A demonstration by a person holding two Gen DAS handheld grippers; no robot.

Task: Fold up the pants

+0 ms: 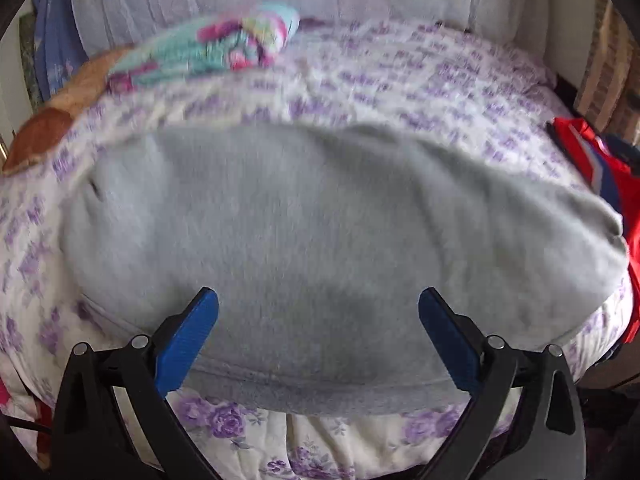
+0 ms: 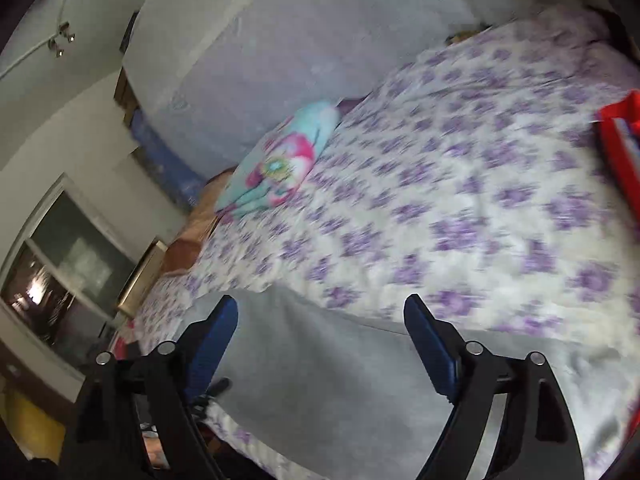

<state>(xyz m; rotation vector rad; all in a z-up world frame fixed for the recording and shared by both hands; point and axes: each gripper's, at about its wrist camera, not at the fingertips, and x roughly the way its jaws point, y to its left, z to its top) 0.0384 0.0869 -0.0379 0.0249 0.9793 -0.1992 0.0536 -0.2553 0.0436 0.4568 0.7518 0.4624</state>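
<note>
Grey fleece pants (image 1: 320,220), long axis along the bed's (image 1: 400,80) near edge; I hold left claw (image 1: 318,300) and right claw (image 2: 320,308) spread wide and empty above them.

Light grey pants (image 1: 304,240) lie on a white bedspread (image 2: 460,200) printed with purple flowers. Both grippers' fingers (image 1: 188,336) are blue.

I'm seeing grey fleece pants (image 1: 320,240) lying on the purple-flowered white bedspread (image 1: 440,80), near edge; turquoise-and-pink patterned cloth bundle (image 1: 224,48) sitting behind-left, red striped garment (image 1: 600,168) lying at right, touching pants.
</note>
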